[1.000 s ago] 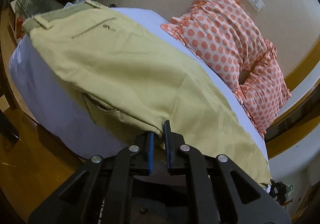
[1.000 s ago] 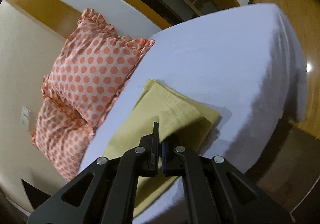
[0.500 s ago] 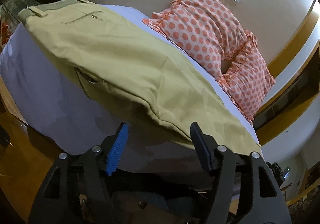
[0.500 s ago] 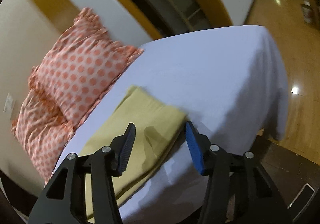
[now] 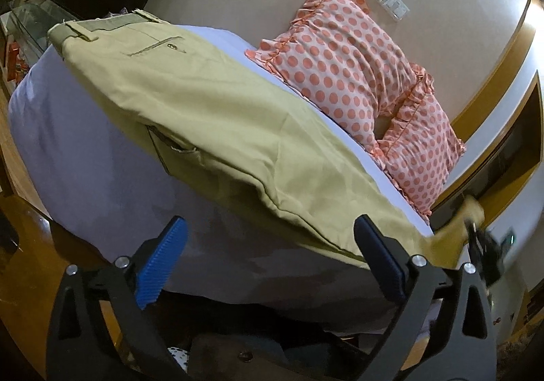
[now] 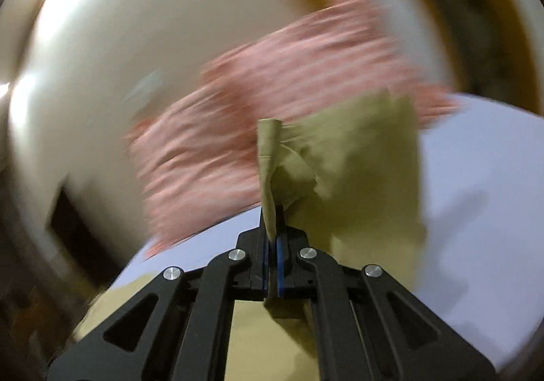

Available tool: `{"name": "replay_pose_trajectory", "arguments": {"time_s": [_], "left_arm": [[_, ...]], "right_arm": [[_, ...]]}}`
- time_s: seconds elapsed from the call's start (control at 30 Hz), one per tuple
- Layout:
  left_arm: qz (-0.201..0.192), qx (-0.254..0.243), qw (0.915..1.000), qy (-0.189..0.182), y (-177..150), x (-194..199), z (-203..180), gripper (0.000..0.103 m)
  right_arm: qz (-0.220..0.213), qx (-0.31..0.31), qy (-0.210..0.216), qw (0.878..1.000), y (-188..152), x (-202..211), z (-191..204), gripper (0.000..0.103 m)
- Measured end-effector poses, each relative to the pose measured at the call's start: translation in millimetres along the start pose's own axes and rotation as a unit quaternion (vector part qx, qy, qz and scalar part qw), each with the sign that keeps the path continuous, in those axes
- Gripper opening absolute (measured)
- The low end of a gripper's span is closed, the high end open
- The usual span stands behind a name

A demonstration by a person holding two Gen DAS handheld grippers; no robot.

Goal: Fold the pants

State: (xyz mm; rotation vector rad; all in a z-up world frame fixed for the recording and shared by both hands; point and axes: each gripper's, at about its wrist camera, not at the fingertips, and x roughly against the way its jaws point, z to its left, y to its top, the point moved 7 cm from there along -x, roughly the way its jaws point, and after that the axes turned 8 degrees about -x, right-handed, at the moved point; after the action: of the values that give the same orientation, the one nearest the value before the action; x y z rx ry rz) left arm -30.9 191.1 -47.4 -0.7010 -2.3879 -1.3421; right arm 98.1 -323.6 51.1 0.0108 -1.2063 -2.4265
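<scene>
Left gripper (image 5: 268,258) hangs released at the near edge of the bed (image 5: 85,156), jaws wide, nothing held. Pants (image 5: 210,109) lie across the sheet beside two pillows (image 5: 343,64). Right gripper (image 6: 272,245) clenches a lifted hem (view blurred).

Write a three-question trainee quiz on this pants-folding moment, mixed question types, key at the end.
1. True or false: the left gripper is clamped on the pants.
2. Multiple choice: the right gripper holds A) a pillow corner, B) the pants' leg end, C) nothing.
3. Fill in: beside the pants, against the wall, lean two polka-dot ____.

Key: 1 false, its jaws stand wide open, short of the cloth; 2 B; 3 pillows.
</scene>
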Motion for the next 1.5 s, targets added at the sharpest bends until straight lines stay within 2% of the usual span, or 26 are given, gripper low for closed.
{"name": "replay_pose_trajectory", "arguments": {"time_s": [0.07, 0.1, 0.13, 0.2, 0.23, 0.27, 0.3, 0.33, 0.37, 0.47, 0.6, 0.87, 0.93, 1.03, 1.07, 1.1, 1.17, 1.2, 1.23, 1.27, 1.3, 1.37, 1.43, 1.5], "left_arm": [[0.005, -0.003, 1.0, 0.0, -1.8, -1.6, 0.2, 0.099], [0.006, -0.004, 1.0, -0.003, -3.0, -3.3, -0.5, 0.099], [0.008, -0.007, 0.9999, -0.006, -4.2, -4.4, -1.2, 0.1], [0.013, -0.01, 0.9998, -0.009, -6.2, -6.7, -1.7, 0.101], [0.016, -0.014, 0.9996, -0.016, -7.5, -8.4, -2.4, 0.101], [0.018, -0.017, 0.9995, -0.02, -9.4, -8.5, -3.1, 0.101], [0.019, -0.021, 0.9992, -0.027, -10.6, -9.7, -4.1, 0.101], [0.022, -0.026, 0.9989, -0.033, -12.1, -12.4, -5.4, 0.101], [0.026, -0.03, 0.9984, -0.041, -13.9, -16.8, -7.0, 0.101], [0.038, -0.031, 0.9976, -0.049, -16.0, -32.2, -8.1, 0.101], [0.028, -0.012, 0.9977, -0.06, -8.8, -43.5, -6.8, 0.101], [-0.053, 0.035, 0.9962, -0.06, 38.1, -18.7, 6.8, 0.101], [-0.067, 0.044, 0.9963, -0.032, 54.3, -13.6, 19.8, 0.1], [-0.1, 0.1, 0.9899, -0.008, 77.3, -5.5, 52.8, 0.099], [-0.11, 0.122, 0.9864, 0.006, 82.2, -3.6, 67.0, 0.094], [-0.117, 0.154, 0.9809, 0.018, 85.9, -3.0, 85.1, 0.081], [-0.126, 0.208, 0.9701, 0.006, 88.2, -2.0, 106.8, 0.065], [-0.134, 0.232, 0.9635, -0.001, 90.3, -0.4, 116.6, 0.054], [-0.133, 0.236, 0.9627, 0.011, 92.8, -0.5, 121.6, 0.045], [-0.122, 0.23, 0.9651, 0.027, 95.2, -2.2, 123.4, 0.021], [-0.111, 0.22, 0.9679, 0.048, 96.5, -2.9, 124.0, 0.011], [-0.087, 0.163, 0.978, 0.098, 111.3, -3.7, 106.1, 0.01], [-0.069, 0.066, 0.9854, 0.141, 136.8, -7.3, 63.1, 0.009], [-0.061, -0.022, 0.9861, 0.153, 158.7, -13.4, 14.7, 0.009]], "right_arm": [[0.06, 0.035, 0.061, 0.996, -36.6, -34.9, 55.1, 0.003], [0.11, 0.064, 0.089, 0.988, -68.1, -56.1, 86.3, 0.003], [0.161, 0.093, 0.103, 0.977, -98.2, -72.2, 108.3, 0.004], [0.261, 0.17, 0.099, 0.945, -166.2, -93.6, 141.6, 0.006], [0.287, 0.206, 0.094, 0.931, -190.0, -94.4, 150.2, 0.015], [0.292, 0.233, 0.085, 0.924, -204.2, -91.0, 154.1, 0.042], [0.286, 0.243, 0.078, 0.924, -207.1, -87.0, 154.1, 0.059], [0.273, 0.243, 0.077, 0.927, -204.6, -82.1, 153.1, 0.083], [0.251, 0.231, 0.085, 0.936, -194.5, -73.3, 150.1, 0.086], [0.224, 0.193, 0.073, 0.952, -168.3, -64.1, 131.9, 0.087], [0.219, 0.155, 0.049, 0.962, -151.0, -70.3, 114.6, 0.088], [0.237, 0.13, 0.037, 0.962, -160.2, -78.5, 103.8, 0.088], [0.238, 0.128, 0.036, 0.962, -161.9, -79.1, 102.9, 0.089], [0.239, 0.12, 0.037, 0.963, -163.6, -79.2, 100.1, 0.089], [0.239, 0.117, 0.038, 0.963, -163.3, -79.3, 98.7, 0.089], [0.238, 0.113, 0.038, 0.964, -163.1, -79.3, 97.0, 0.089], [0.236, 0.109, 0.038, 0.965, -161.8, -79.3, 94.2, 0.09], [0.235, 0.107, 0.038, 0.965, -160.4, -79.2, 92.1, 0.09], [0.234, 0.106, 0.037, 0.966, -159.0, -79.1, 90.5, 0.09], [0.231, 0.103, 0.036, 0.967, -156.7, -78.7, 88.2, 0.09], [0.228, 0.101, 0.036, 0.968, -154.3, -78.2, 86.2, 0.09], [0.217, 0.095, 0.029, 0.971, -145.8, -75.2, 79.1, 0.09], [0.2, 0.09, 0.022, 0.975, -134.1, -69.9, 70.4, 0.091], [0.177, 0.079, 0.01, 0.981, -117.8, -61.8, 57.4, 0.091]]}}
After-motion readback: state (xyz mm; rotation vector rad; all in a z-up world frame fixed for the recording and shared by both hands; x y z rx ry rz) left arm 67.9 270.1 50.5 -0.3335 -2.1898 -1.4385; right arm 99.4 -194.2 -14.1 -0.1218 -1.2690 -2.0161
